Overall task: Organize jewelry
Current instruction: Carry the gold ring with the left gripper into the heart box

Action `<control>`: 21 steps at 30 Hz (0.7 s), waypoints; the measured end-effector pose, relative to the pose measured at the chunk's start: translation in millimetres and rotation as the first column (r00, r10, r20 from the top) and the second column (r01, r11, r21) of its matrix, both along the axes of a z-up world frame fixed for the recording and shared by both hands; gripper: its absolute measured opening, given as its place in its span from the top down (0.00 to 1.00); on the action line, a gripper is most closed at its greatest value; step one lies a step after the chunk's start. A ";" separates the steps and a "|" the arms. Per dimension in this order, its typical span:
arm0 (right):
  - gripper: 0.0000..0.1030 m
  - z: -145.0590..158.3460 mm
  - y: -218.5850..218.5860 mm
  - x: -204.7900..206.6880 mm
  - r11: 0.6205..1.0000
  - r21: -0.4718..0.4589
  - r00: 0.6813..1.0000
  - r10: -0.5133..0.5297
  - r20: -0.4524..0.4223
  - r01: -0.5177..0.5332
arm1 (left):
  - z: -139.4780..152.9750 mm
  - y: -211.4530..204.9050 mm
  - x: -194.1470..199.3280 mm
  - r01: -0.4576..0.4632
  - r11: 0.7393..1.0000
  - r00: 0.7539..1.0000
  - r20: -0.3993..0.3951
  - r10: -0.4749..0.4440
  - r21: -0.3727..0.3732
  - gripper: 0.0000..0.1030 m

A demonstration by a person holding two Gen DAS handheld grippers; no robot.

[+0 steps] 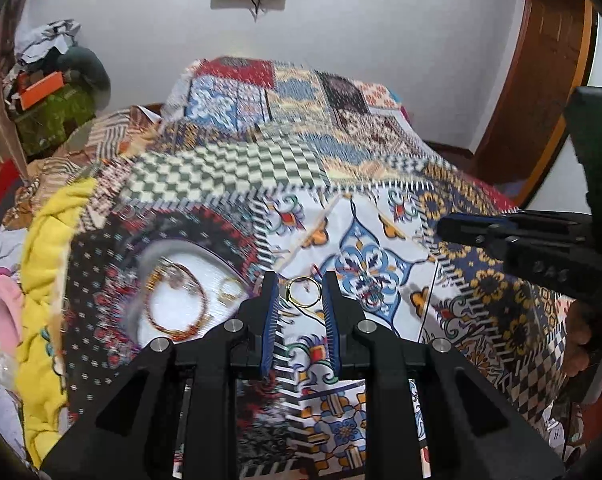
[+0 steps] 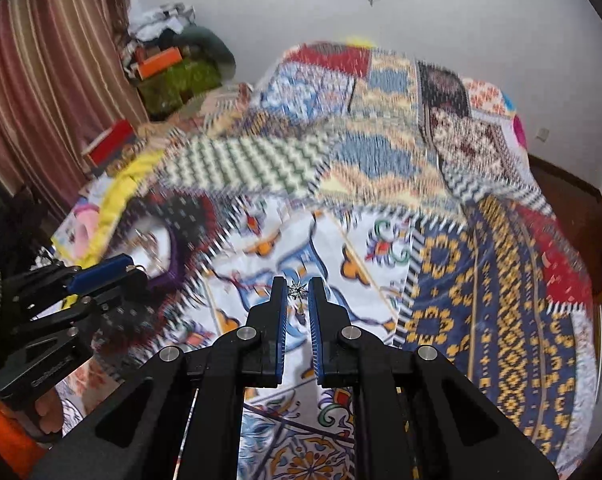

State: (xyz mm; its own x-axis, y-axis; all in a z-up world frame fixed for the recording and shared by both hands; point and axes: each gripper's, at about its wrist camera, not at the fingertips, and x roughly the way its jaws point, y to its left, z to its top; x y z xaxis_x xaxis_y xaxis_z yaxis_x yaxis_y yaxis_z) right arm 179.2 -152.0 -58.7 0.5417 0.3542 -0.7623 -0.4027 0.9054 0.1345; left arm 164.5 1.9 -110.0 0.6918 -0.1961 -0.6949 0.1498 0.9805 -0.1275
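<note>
One gold ring (image 1: 303,290), one silver star piece (image 2: 297,290), each gripped.

Plate (image 1: 221,256) with bracelet (image 1: 175,308) on bedspread (image 1: 381,216), left of ring (image 1: 302,290).

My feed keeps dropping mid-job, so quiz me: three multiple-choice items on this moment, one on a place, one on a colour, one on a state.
1. Where is the gold ring?
A. on the white plate
B. between the left gripper's fingers
C. on the yellow blanket

2. What colour are the pads on the gripper fingers?
A. blue
B. red
C. white

3. How is the right gripper?
A. wide open and empty
B. out of view
C. closed on a small star-shaped piece

Answers:
1 B: the gold ring sits at the tips of the left gripper, beside the white plate, not on it.
2 A: the pads show blue.
3 C: the right gripper pinches the star-shaped piece at its tips.
</note>
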 end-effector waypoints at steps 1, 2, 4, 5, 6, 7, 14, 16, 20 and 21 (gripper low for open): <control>0.91 7.4 2.0 -2.9 1.000 0.006 1.000 0.002 0.018 -0.002 | 3.6 2.9 -1.5 -0.006 1.000 1.000 0.010 0.006 -0.001 0.80; 0.91 13.1 4.1 -5.6 1.000 0.011 0.999 0.004 0.034 -0.004 | 8.5 7.1 -3.7 -0.015 1.000 1.000 0.022 0.015 -0.002 0.80; 0.91 23.4 7.3 -9.7 1.000 0.024 0.998 0.010 0.059 -0.011 | 16.4 14.5 -7.2 -0.028 1.000 0.999 0.041 0.029 -0.006 0.80; 0.91 27.8 9.5 -11.3 0.999 0.029 0.997 0.014 0.070 -0.016 | 20.9 18.9 -9.0 -0.035 0.999 0.998 0.051 0.035 -0.010 0.80; 0.91 33.4 13.1 -13.4 0.999 0.038 0.996 0.020 0.082 -0.024 | 24.7 22.9 -11.1 -0.040 0.999 0.997 0.061 0.041 -0.012 0.80; 0.91 36.8 15.3 -14.7 0.999 0.043 0.995 0.025 0.092 -0.029 | 28.4 26.5 -13.2 -0.046 0.999 0.996 0.071 0.047 -0.012 0.80; 0.91 50.1 43.8 -23.1 0.993 0.074 0.988 0.080 0.133 -0.090 | 43.3 48.3 -27.2 -0.084 0.996 0.990 0.114 0.084 -0.005 0.80; 0.91 50.3 54.2 -23.4 0.990 0.082 0.986 0.100 0.134 -0.111 | 44.0 55.5 -30.0 -0.098 0.995 0.988 0.116 0.098 -0.007 0.80; 0.91 48.7 75.4 -22.7 0.984 0.100 0.982 0.135 0.131 -0.149 | 42.9 71.3 -34.2 -0.133 0.991 0.985 0.115 0.132 0.000 0.80; 0.91 48.0 80.8 -22.2 0.982 0.101 0.981 0.145 0.131 -0.159 | 42.0 75.3 -35.2 -0.141 0.990 0.984 0.113 0.139 0.003 0.80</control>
